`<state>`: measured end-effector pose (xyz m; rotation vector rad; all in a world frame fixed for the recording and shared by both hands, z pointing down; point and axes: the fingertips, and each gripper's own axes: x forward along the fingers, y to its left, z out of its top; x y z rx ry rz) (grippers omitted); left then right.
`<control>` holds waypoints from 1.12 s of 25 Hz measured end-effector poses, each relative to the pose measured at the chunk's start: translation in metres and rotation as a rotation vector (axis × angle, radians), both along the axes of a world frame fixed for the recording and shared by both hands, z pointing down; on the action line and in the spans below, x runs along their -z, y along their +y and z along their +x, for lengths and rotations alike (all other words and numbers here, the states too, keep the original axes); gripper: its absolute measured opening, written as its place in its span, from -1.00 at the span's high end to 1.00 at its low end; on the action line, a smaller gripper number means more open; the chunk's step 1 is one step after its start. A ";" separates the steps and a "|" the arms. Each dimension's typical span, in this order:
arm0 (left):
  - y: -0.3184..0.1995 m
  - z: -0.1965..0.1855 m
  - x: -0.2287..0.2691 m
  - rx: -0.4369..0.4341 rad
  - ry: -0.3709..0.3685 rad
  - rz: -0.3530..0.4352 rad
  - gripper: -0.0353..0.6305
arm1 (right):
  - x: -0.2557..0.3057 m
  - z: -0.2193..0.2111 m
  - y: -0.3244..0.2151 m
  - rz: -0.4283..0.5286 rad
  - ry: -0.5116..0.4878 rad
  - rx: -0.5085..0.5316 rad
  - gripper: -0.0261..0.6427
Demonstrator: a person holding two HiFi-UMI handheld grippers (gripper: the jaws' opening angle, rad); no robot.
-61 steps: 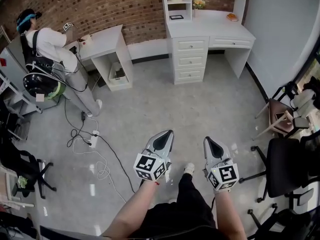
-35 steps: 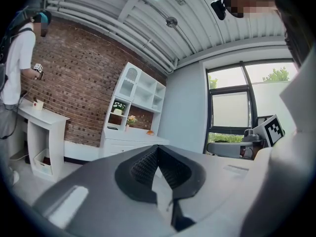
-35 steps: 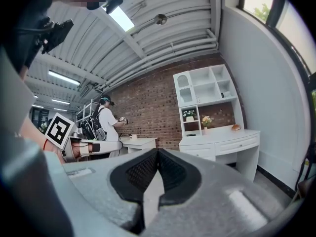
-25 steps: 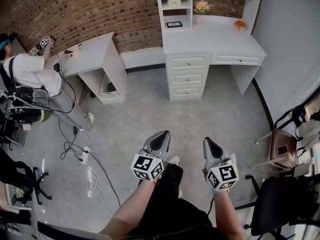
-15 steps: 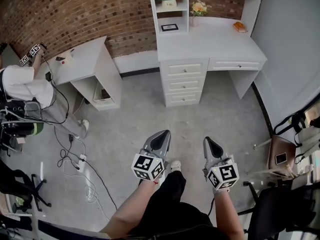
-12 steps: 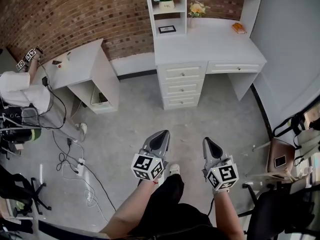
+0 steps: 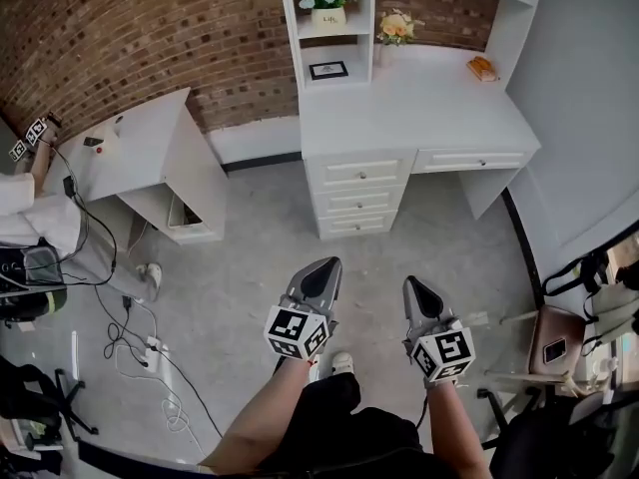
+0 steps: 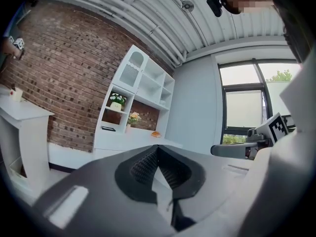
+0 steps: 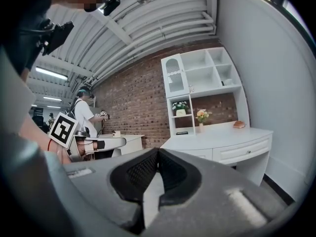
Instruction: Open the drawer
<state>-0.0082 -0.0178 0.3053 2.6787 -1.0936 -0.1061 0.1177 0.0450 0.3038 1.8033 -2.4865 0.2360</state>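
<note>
A white desk [image 7: 419,103] stands against the brick wall, well ahead of both grippers. Under its top sits a stack of three closed drawers [image 7: 355,199], with one wide closed drawer [image 7: 469,159] to their right. My left gripper [image 7: 323,273] and right gripper [image 7: 413,289] are held side by side over the floor, pointing at the desk, far short of it. Both are shut with nothing between their jaws. The right gripper view shows the shut right gripper [image 9: 158,151] and the wide drawer [image 9: 244,150] beyond; the left gripper view shows the shut left gripper [image 8: 157,149].
A second white desk [image 7: 140,148] stands to the left, with a person [image 7: 35,218] at it. Cables [image 7: 140,342] trail over the floor at the left. Chairs [image 7: 559,342] crowd the right. A shelf unit with flowers [image 7: 329,3] tops the desk.
The desk has drawn nearer and larger in the head view, and the other desk and person have slid toward the left edge. Both grippers stay shut, side by side.
</note>
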 end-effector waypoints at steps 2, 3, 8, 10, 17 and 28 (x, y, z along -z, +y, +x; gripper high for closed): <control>-0.018 -0.002 -0.003 0.004 0.003 0.000 0.88 | -0.002 -0.003 -0.018 -0.001 0.003 0.007 0.92; -0.026 -0.004 -0.004 0.008 0.004 -0.001 0.88 | -0.002 -0.006 -0.026 -0.002 0.002 0.014 0.92; -0.047 -0.010 -0.013 0.024 0.003 -0.018 0.88 | -0.014 -0.016 -0.050 -0.023 -0.007 0.041 0.92; -0.055 -0.014 -0.017 0.034 0.001 -0.025 0.88 | -0.018 -0.018 -0.059 -0.032 -0.010 0.045 0.92; -0.080 -0.024 -0.022 0.067 -0.007 -0.017 0.88 | -0.025 -0.027 -0.093 -0.034 -0.003 0.072 0.92; -0.141 -0.011 -0.020 0.107 0.004 0.013 0.88 | -0.025 -0.025 -0.167 -0.007 0.021 0.141 0.92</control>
